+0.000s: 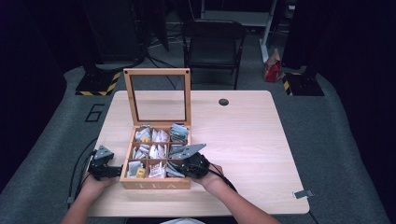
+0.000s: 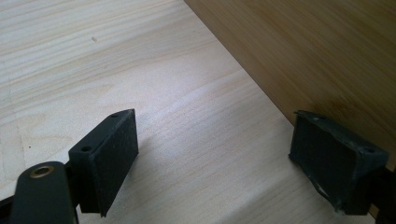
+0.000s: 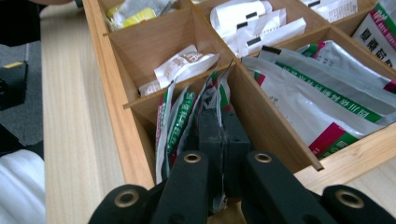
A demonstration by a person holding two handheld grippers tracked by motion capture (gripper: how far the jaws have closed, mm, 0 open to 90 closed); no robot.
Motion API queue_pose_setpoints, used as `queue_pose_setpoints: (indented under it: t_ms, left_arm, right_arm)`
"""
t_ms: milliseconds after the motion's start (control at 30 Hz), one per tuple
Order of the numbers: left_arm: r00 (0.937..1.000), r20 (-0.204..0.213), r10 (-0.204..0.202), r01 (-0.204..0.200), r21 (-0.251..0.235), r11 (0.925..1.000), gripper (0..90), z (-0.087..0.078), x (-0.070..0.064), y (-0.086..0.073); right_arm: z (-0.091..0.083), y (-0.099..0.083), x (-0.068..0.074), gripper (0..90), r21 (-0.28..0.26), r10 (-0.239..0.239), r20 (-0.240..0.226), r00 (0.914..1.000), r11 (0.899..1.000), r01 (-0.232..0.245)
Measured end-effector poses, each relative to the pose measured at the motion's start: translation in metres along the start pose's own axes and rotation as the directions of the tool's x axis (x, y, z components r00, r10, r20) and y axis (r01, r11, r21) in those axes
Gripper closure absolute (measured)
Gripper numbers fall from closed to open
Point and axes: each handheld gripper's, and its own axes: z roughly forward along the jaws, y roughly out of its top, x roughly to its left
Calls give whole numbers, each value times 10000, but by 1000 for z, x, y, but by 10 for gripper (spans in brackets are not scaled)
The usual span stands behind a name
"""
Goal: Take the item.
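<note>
1. We see the wooden tea box [image 1: 155,184] near the table's [image 1: 243,140] front edge, lid [image 1: 157,95] already up, its compartments holding sachets; "TEA" is lettered on its front.
2. Our right gripper [image 3: 218,133] is clamped on a green-and-white sachet [image 3: 181,116] in the near right compartment; we judge it not yet lifted out.
3. Our left gripper [image 2: 215,158], jaws apart, rests beside the box's left wall.
4. The sachet print is too small to read.

Open wooden tea box [image 1: 156,183], compartments full, green-striped sachet [image 3: 211,100] upright in front-right compartment.

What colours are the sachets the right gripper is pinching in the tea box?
Silver-white with green and red bands; the sachets show best in the right gripper view, in the right gripper.
</note>
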Motion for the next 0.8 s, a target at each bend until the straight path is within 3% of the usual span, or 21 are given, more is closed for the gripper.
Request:
queue_pose_setpoints:
  t_ms: [800]
  left_arm:
    - [10000, 0, 1, -1, -1, 10000, 149, 0, 0, 0]
  right_arm:
    - [-44, 30, 2, 897, -807, -92, -543, 9985, 9967, 48]
